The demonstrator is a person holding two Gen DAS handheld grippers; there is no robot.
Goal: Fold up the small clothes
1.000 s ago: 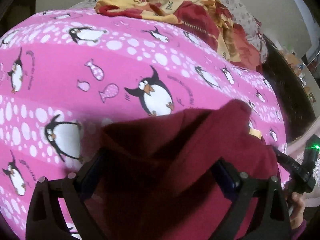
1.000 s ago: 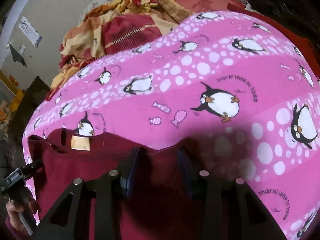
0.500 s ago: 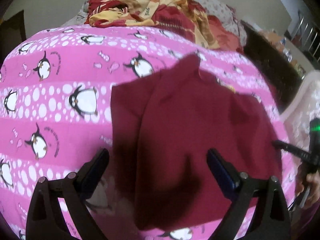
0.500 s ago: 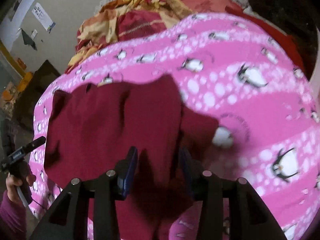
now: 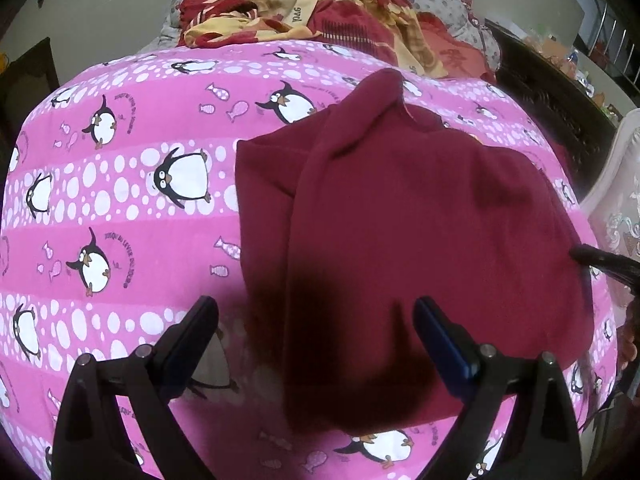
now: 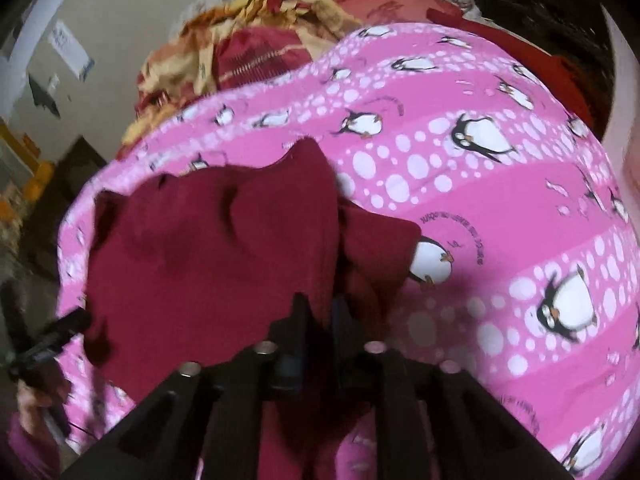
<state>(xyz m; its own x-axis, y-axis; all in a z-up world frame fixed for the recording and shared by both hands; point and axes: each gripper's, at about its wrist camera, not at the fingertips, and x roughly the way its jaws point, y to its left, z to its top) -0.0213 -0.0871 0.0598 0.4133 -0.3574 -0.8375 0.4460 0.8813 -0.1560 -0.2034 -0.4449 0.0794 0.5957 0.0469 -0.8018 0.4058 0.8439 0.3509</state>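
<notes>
Soft maroon garment, half folded on the penguin sheet, with both your grippers clear of it

Your left gripper (image 5: 316, 332) stands wide open at the bottom of its frame, nothing pinched; the cloth lies under the gap. Your right gripper (image 6: 320, 316) has its jaws parted only a little, and I see no cloth pinched between them, though blur leaves this uncertain. The maroon garment (image 5: 400, 220) fills the centre and right of the left view, one flap doubled over along a crease running from upper centre down to lower left. It looks light, limp and thick-knit, so it should drape, not slide. Take it by a hem corner or the folded edge, pinching both layers. Around it lies the pink sheet (image 5: 120, 220); the rumpled blanket (image 5: 320, 12) sits at the top.
</notes>
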